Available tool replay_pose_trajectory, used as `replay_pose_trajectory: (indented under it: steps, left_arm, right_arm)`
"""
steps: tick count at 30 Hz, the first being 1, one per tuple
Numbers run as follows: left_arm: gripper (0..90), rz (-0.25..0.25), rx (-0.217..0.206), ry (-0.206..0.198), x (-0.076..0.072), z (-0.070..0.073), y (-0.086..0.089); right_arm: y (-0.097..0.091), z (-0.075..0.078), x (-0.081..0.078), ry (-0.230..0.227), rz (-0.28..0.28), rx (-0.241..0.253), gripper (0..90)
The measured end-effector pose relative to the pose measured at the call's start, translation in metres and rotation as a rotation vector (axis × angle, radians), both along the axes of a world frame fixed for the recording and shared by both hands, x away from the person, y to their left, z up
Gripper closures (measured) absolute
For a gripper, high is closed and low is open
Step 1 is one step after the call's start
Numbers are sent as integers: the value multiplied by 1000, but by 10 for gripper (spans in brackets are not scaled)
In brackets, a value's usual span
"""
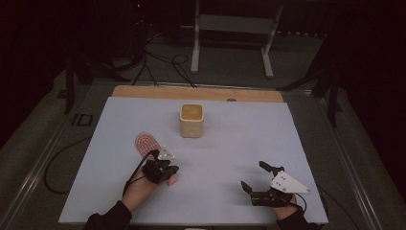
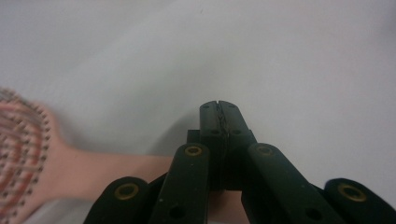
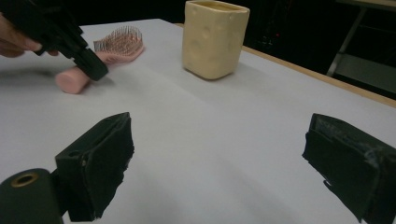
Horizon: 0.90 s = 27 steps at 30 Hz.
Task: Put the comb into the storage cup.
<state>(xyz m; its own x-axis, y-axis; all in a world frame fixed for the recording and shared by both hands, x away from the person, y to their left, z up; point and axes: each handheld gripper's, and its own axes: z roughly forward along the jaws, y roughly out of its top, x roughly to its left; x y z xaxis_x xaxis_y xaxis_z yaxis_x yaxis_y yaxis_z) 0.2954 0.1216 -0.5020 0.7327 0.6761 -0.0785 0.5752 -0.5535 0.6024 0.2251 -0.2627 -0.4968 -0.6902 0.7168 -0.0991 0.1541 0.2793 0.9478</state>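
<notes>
The pink hairbrush (image 1: 149,145) lies at ten o'clock on the white mat, the cream cup (image 1: 192,120) at twelve. The left gripper (image 2: 219,108) sits over its handle, jaws pressed together on nothing. The right gripper (image 1: 252,176) waits, jaws spread wide. Likely a pick-up is starting — next, open and straddle the handle.

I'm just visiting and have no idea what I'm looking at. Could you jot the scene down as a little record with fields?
surface: white table
container: cream-yellow square cup, upright, near the far middle
brush: pink hairbrush, lying flat with bristles up, left of the cup
left hand-held gripper: jaws closed, down at the brush handle; whether it grips the handle cannot be told
right hand-held gripper: jaws wide open, nothing between them, at the near right
people: two hands and dark sleeves at the near edge
</notes>
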Motion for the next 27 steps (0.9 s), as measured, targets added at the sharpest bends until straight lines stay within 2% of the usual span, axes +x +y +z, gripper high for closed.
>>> replay_pose_trajectory:
  steps: [14,20,27]
  left_arm:
    - [899,18,106,16,-27,1,36]
    - [899,58,124,42,-33,1,58]
    - [898,96,155,47,-36,3,80]
  right_arm:
    - [1,0,0,-5,3,-6,78]
    - [1,0,0,-4,1,-8,78]
    - [2,0,0,-3,3,-9,78]
